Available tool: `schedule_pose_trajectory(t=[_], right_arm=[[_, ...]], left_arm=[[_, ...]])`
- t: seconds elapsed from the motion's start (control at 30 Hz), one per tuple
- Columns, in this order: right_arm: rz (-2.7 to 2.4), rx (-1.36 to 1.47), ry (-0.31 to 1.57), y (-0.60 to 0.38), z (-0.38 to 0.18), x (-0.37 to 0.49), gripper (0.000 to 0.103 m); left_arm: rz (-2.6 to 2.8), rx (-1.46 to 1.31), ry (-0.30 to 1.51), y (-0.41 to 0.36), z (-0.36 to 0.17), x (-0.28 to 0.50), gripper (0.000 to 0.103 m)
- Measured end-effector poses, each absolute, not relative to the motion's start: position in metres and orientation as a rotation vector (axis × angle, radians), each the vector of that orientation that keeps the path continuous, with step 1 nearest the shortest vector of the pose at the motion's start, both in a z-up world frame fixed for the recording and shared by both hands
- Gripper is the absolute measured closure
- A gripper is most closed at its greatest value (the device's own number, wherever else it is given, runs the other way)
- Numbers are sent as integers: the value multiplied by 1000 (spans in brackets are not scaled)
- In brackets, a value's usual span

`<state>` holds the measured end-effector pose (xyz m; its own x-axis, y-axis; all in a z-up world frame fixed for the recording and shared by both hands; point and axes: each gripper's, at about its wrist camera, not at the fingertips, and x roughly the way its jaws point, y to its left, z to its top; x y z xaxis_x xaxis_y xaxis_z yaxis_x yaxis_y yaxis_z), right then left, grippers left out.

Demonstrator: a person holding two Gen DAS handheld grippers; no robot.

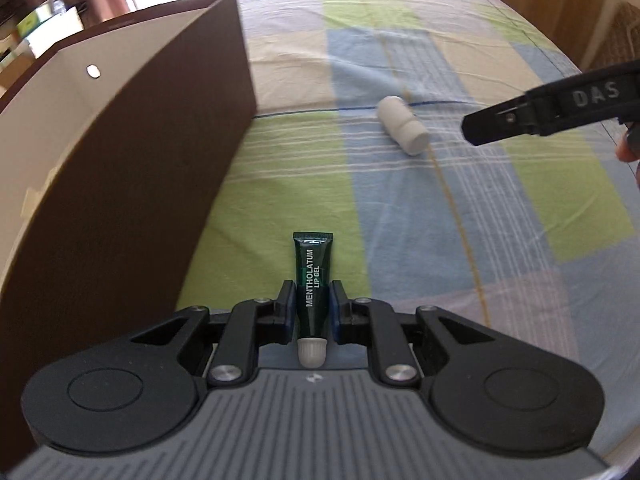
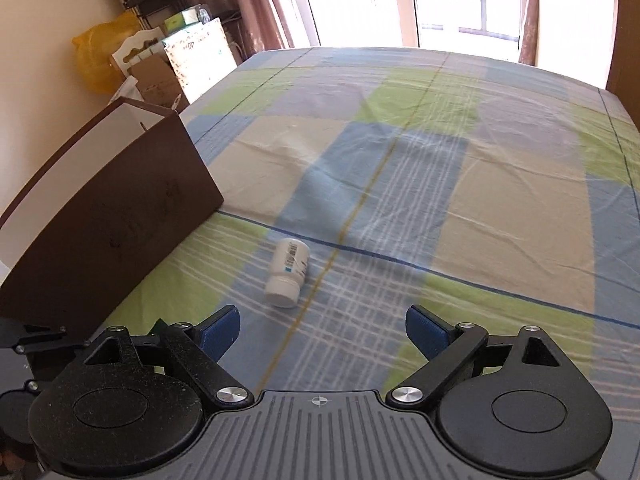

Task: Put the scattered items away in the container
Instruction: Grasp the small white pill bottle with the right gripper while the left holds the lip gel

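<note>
Mentholatum lip gel tube (image 1: 313, 280), dark green with a white cap, sits pinched tight between the fingers of the left gripper (image 1: 313, 294), just beside the brown box (image 1: 132, 184). White pill bottle (image 2: 287, 273) lies on its side on the checked bedsheet (image 2: 500, 208), near the box's corner. Right gripper (image 2: 323, 326) hangs close to the bottle, its blue pads (image 2: 425, 330) spread wide with nothing between them.

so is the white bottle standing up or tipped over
Tipped over. The white bottle lies on its side on the bedsheet, cap end toward the open right hand-held gripper, outside the box.
</note>
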<state>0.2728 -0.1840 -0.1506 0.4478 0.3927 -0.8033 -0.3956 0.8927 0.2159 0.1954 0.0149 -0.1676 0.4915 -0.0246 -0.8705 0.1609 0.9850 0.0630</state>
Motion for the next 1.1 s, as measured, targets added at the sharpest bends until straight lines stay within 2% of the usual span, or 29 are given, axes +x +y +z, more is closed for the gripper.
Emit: schedule_pose_trajectory(t=[0.13,0.17,0.2,0.23,0.37,0.43,0.47,0.53,0.8,1.1], right_arm=[[486,-4,1009,-161,-161,291,8],[485,-4,1013,-155,-164,295,15],[485,-4,1017,-149,-166,300,36],[484,-5,1021,-144,-169,304,41],[478,-28,1016,-128,-178,311,41],[479,-93,1003,-125,-178,303,60],[480,-127,997,-123,-178,298,73],[481,-140,1004,-127,-179,287,73],[450,-8,1060,-158,-175,220,73],[471,116,1128,-165,-157,158,73]], left_arm=[[-92,88,1056,24,-168,204,88],[-87,84,1055,25,-168,204,86],[-82,79,1054,26,-168,205,85],[-78,72,1054,27,-168,205,84],[-68,56,1051,30,-169,204,75],[-72,52,1045,31,-170,203,75],[-80,55,1040,31,-170,202,76],[-94,60,1033,31,-170,200,89],[-172,52,1066,33,-162,171,90],[-232,25,979,53,-105,122,90]])
